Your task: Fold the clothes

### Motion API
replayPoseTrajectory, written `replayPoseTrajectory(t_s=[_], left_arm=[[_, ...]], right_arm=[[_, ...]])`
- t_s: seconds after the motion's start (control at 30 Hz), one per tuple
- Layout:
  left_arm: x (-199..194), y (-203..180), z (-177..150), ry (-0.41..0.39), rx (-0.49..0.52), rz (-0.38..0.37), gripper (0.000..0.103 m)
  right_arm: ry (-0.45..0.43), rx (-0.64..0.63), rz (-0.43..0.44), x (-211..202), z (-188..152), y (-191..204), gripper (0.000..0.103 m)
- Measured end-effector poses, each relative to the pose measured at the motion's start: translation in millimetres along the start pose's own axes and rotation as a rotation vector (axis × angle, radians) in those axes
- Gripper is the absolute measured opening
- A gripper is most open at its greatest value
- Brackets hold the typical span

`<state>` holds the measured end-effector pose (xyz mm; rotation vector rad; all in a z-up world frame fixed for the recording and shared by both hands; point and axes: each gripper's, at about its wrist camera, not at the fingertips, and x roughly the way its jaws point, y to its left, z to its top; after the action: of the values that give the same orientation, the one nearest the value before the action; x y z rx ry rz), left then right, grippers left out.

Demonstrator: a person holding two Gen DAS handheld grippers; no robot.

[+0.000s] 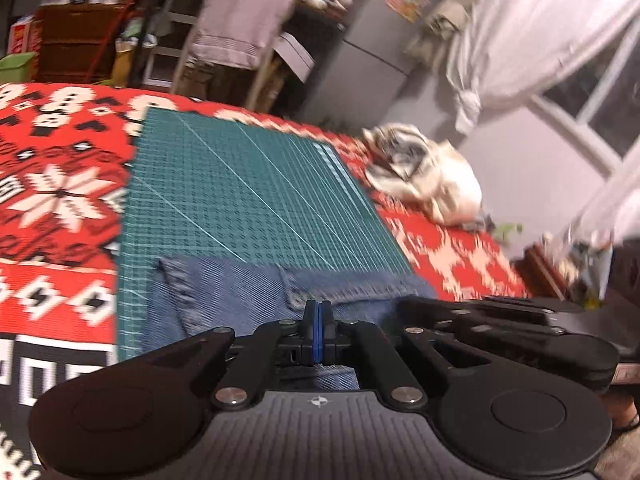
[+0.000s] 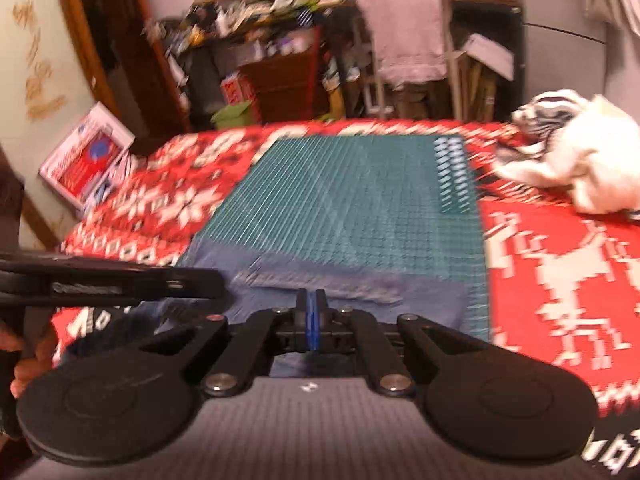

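Denim garment lies on the near edge of the green mat. My left gripper and right gripper are both pinched closed over it; can't tell if cloth's caught. Risk: thin pinch slips mid-fold, hem drops crooked.

We count two grippers, the left gripper and the right gripper, each with its two fingers pressed together. We see one blue denim garment on one green mat, which lies on one red patterned blanket. We also count one white bundle of cloth and one pinkish towel draped behind.
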<state>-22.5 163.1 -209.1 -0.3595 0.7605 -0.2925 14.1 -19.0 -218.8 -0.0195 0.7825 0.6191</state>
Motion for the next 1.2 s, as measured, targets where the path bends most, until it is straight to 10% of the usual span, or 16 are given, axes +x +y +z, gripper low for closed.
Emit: replayPoseTrajectory(t_s=[0.73, 1.2], left_arm=[[-17.3, 6.9, -24.4, 0.006, -0.001, 0.038, 0.003], [-17.4, -13.5, -47.8, 0.026, 0.058, 0.050, 0.003]], right_arm=[[0.003, 0.139, -0.130, -32.4, -30.1, -59.5, 0.000], [0.015, -0.057, -0.010, -27.2, -45.7, 22.9, 0.001]])
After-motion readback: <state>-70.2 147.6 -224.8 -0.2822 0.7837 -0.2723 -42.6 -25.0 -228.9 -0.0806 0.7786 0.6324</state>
